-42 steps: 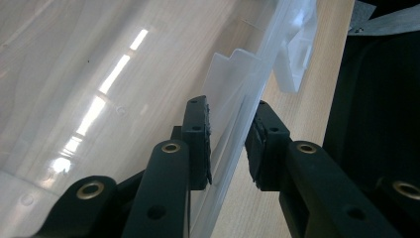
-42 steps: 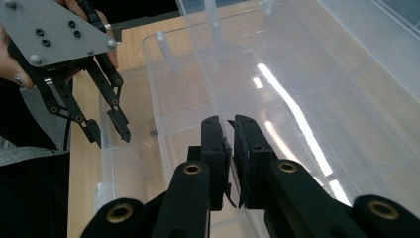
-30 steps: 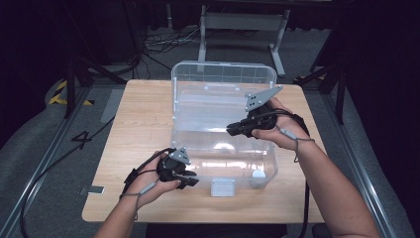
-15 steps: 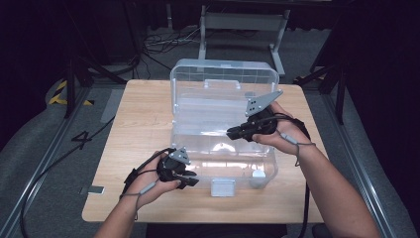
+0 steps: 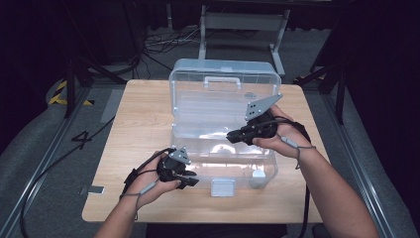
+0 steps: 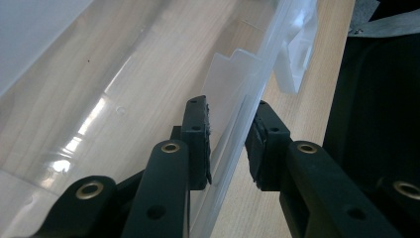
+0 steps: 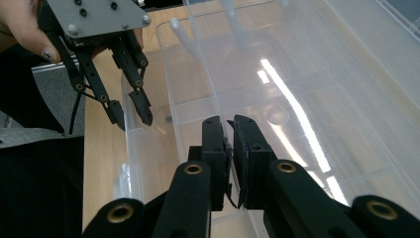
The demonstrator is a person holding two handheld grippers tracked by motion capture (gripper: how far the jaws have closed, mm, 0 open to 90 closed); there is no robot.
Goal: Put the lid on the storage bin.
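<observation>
Clear plastic storage box (image 5: 223,124) in the middle of the wooden table (image 5: 133,119), lid (image 5: 225,82) thrown open and standing up at the far side, white handle at its top edge, base seemingly empty, front latch (image 5: 223,187) hanging down over the near wall.

Likely risks from here: light, smooth, hollow, so probably prone to skidding on the tabletop or tipping toward the near edge if the two hands pull unevenly; thin wall likely to flex and slip from the pads if squeezed at an angle; lid liable to drop shut on the right gripper if the base gets jolted.

Left gripper (image 6: 229,144) low at the box's near left corner, hand lying on the table, jaws set astride the front wall, one inside and one outside, with slight gaps on either side, so not pressing. Right gripper (image 7: 230,148) reaching in from the right over the open base, forearm angled inward, jaws drawn almost together with nothing between them.
</observation>
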